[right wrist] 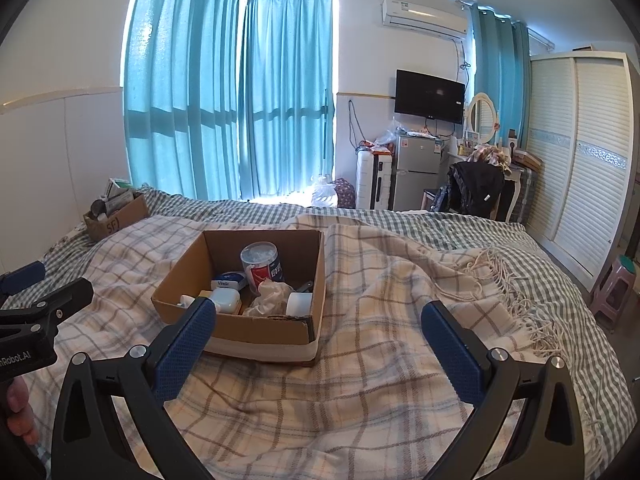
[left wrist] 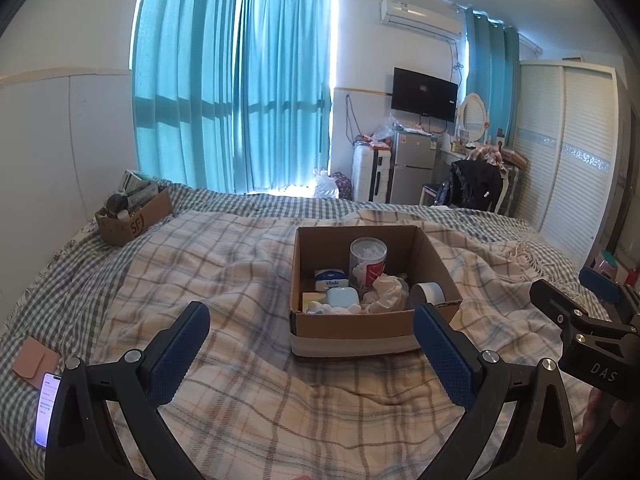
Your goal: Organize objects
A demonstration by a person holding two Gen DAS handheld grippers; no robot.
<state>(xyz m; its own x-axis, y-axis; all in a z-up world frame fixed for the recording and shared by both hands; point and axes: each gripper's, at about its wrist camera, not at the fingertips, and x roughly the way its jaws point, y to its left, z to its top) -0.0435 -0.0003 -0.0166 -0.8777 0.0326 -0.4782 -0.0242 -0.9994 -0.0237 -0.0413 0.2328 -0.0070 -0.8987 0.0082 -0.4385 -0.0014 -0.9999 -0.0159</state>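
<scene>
An open cardboard box (left wrist: 360, 328) (right wrist: 260, 332) sits on the plaid blanket in the middle of the bed. Inside it stand a clear canister with a red label (left wrist: 367, 260) (right wrist: 262, 266), a Vinda tissue pack (left wrist: 330, 279) (right wrist: 229, 280), a pale blue case (left wrist: 342, 298), a crumpled white cloth (left wrist: 386, 292) (right wrist: 270, 294) and a tape roll (left wrist: 428, 295) (right wrist: 299, 303). My left gripper (left wrist: 312, 344) is open and empty just in front of the box. My right gripper (right wrist: 318, 344) is open and empty, to the box's near right.
A second cardboard box (left wrist: 134, 216) (right wrist: 116, 216) full of items rests at the bed's far left by the wall. A lit phone (left wrist: 47, 410) and a tan pouch (left wrist: 34, 362) lie at the near left. A fringed blanket edge (right wrist: 516, 292) and a stool (right wrist: 614, 292) are to the right.
</scene>
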